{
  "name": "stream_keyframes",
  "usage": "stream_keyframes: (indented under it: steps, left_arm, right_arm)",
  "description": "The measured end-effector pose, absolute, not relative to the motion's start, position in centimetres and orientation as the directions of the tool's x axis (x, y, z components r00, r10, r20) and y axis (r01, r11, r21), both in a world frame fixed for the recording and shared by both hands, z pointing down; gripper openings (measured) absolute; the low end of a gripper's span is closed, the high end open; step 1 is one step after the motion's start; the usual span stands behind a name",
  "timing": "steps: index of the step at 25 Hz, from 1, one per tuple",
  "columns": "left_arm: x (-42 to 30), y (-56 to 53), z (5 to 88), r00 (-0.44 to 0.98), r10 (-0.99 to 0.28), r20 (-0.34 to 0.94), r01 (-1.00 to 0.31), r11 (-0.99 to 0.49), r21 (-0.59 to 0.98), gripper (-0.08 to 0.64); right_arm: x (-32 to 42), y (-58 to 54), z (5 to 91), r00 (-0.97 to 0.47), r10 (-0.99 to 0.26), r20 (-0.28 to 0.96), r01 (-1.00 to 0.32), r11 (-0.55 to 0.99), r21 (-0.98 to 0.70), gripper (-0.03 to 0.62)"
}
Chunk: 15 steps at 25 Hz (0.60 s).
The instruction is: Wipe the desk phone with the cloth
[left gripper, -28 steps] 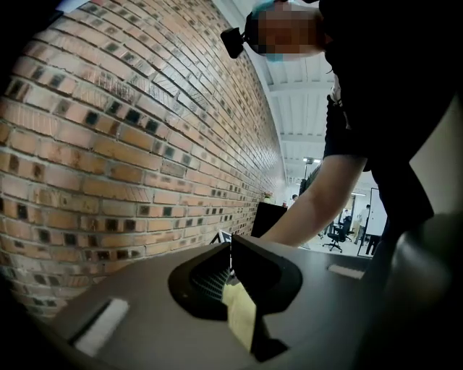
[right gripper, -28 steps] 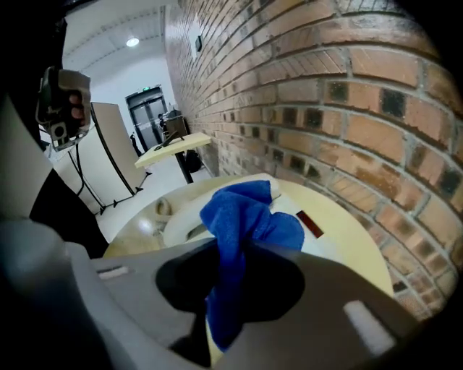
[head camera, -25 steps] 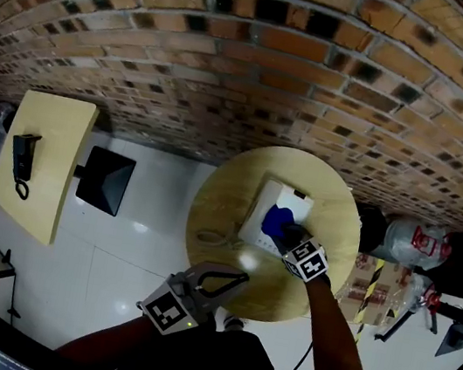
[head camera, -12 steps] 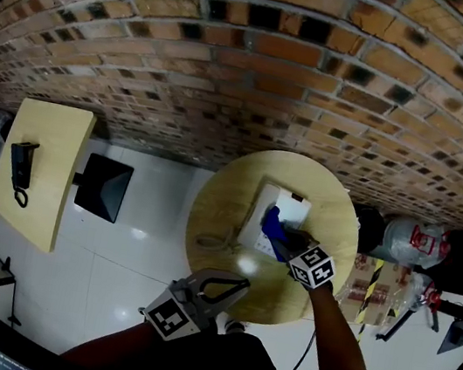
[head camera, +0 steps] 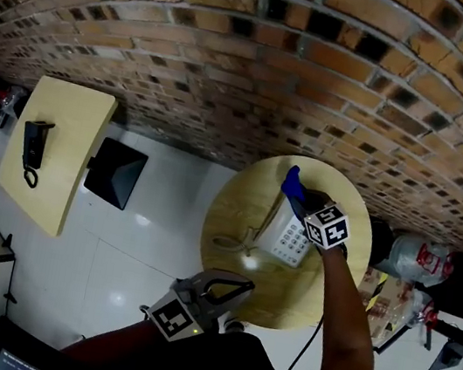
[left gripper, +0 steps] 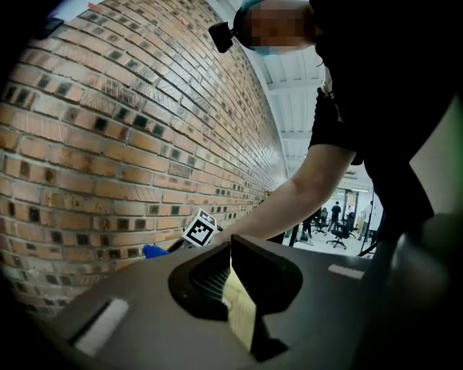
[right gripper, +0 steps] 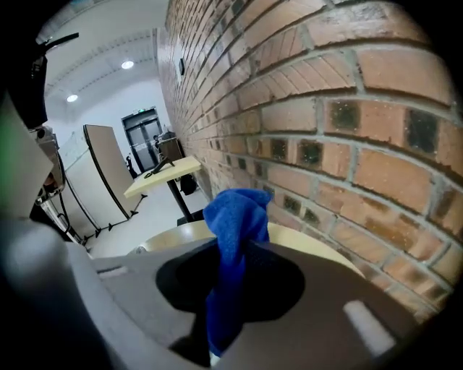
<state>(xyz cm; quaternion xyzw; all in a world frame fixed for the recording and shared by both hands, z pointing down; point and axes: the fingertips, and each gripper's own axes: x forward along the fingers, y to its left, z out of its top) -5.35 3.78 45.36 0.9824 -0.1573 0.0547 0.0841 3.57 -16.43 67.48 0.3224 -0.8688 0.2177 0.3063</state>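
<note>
A white desk phone (head camera: 287, 236) lies on the round wooden table (head camera: 331, 286), its keypad showing and its coiled cord (head camera: 228, 243) trailing left. My right gripper (head camera: 301, 201) hovers over the phone's far end, near the table's wall-side edge, shut on a blue cloth (head camera: 291, 181). In the right gripper view the cloth (right gripper: 235, 213) stands bunched up out of the right gripper (right gripper: 230, 253), lifted off the table. My left gripper (head camera: 228, 282) hangs shut and empty close to the person's body, below the table's near edge. From the left gripper (left gripper: 236, 286) I see the cloth (left gripper: 154, 251) far off.
A brick wall (head camera: 262, 61) runs right behind the table. At the left stands a rectangular yellow table (head camera: 62, 141) with a black handset (head camera: 32, 149), beside a black square object (head camera: 116, 173). Bags and clutter (head camera: 421, 257) sit at the right. A black cable (head camera: 298, 360) hangs below the table.
My right gripper has lifted the cloth off the phone's face and carried it toward the wall-side edge, uncovering the keypad. The left gripper has stayed put.
</note>
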Motion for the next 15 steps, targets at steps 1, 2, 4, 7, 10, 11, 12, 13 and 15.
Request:
stream_keyframes:
  steps: [1,2,4,7,10,11,12,13,15]
  left_arm:
    - [-5.6,3.6,45.4,0.944,-0.303,0.130,-0.320,-0.936,0.143,-0.003]
    - [-5.7,3.5,45.4,0.943,-0.309,0.123,-0.325,-0.935,0.141,-0.003]
    - [-6.1,3.2,45.5,0.939,-0.322,0.116,-0.338,-0.929,0.153,-0.003]
    - [-6.1,2.9,45.3,0.939,-0.324,0.114,-0.339,-0.929,0.149,-0.003]
    - [-5.6,2.8,45.1,0.943,-0.315,0.111,-0.329,-0.933,0.146,-0.003]
    - [-5.4,2.8,45.0,0.945,-0.310,0.110,-0.323,-0.935,0.147,-0.003]
    - [-5.2,2.9,45.0,0.947,-0.302,0.112,-0.317,-0.936,0.150,-0.003]
    - [-5.0,3.1,45.1,0.949,-0.294,0.117,-0.310,-0.938,0.153,-0.003]
    - [-4.6,3.5,45.1,0.952,-0.280,0.123,-0.296,-0.943,0.149,-0.003]
  right_arm:
    - [2.9,-16.1,67.6,-0.611,-0.417,0.673,-0.683,0.707,-0.182,0.072]
    - [2.2,-15.6,67.6,-0.621,-0.407,0.670,-0.672,0.717,-0.187,0.072]
    - [1.0,-14.0,67.5,-0.643,-0.383,0.663,-0.649,0.732,-0.208,0.072]
    - [-0.7,-10.8,67.6,-0.682,-0.340,0.647,-0.616,0.744,-0.258,0.072]
    - [-2.3,-7.4,68.3,-0.710,-0.303,0.636,-0.589,0.750,-0.300,0.072]
    - [-2.9,-6.3,68.6,-0.717,-0.290,0.633,-0.581,0.750,-0.315,0.072]
    - [-3.4,-5.2,68.9,-0.724,-0.277,0.632,-0.574,0.750,-0.328,0.072]
    - [-3.9,-4.2,69.3,-0.728,-0.265,0.632,-0.568,0.750,-0.340,0.072]
    - [-4.7,-2.5,70.2,-0.733,-0.246,0.634,-0.563,0.742,-0.364,0.072]
